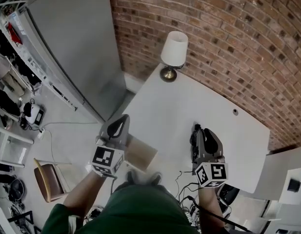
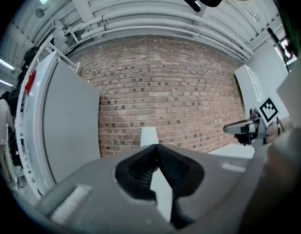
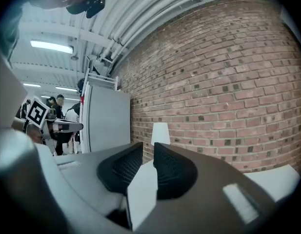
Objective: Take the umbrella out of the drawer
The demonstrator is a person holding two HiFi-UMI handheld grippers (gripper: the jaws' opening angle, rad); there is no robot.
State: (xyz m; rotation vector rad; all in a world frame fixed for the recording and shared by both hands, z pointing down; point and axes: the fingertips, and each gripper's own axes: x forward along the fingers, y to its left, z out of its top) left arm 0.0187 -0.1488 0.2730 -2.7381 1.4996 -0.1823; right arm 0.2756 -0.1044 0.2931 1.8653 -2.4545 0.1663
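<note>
Two claws are hovering empty at the table's (image 1: 189,101) six o'clock edge: left claw (image 1: 123,117) closed, right claw (image 1: 196,128) narrowly parted; unseen drawer wants locating.

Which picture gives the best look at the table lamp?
The head view: the lamp shows whole, white shade and brassy base, standing on the white table near the brick wall. Each gripper view shows only its shade, poking up beyond the jaws.

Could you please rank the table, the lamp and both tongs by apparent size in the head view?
1. table
2. left tongs and right tongs, alike
3. lamp, slightly smaller, though it stands farther from the camera, so this is unsure
</note>
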